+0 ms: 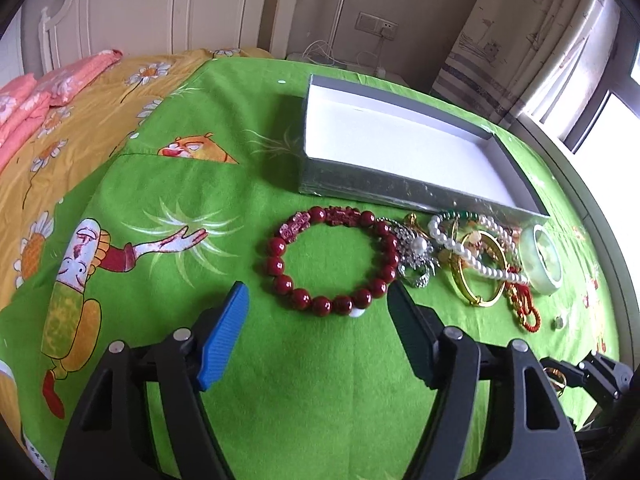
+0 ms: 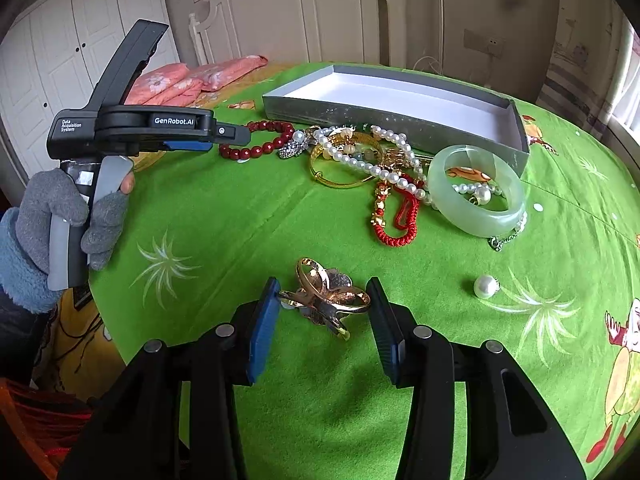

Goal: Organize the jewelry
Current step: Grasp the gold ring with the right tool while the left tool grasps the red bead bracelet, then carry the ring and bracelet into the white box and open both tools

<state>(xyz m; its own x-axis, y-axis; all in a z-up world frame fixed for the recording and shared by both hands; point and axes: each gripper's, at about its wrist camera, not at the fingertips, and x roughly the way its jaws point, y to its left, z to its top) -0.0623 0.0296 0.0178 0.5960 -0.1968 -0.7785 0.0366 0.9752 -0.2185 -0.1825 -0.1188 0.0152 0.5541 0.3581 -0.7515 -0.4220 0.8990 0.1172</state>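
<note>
A dark red bead bracelet (image 1: 332, 260) lies on the green cloth just ahead of my open left gripper (image 1: 316, 300), between its fingertips and in front of them. To its right lies a jewelry pile: a pearl strand (image 1: 468, 248), a gold bangle (image 1: 480, 276), a jade bangle (image 1: 542, 258). The open grey box (image 1: 400, 148) with a white inside stands behind. In the right wrist view my right gripper (image 2: 324, 300) stands open around a gold brooch (image 2: 324, 300) on the cloth. The jade bangle (image 2: 476, 192) and the box (image 2: 400, 96) lie beyond.
A loose pearl (image 2: 485, 286) lies right of the brooch. A red cord bracelet (image 2: 396, 216) lies beside the pile. The left gripper (image 2: 168, 132), held by a gloved hand, shows at the left. Pink pillows (image 1: 48, 88) and a white headboard stand behind.
</note>
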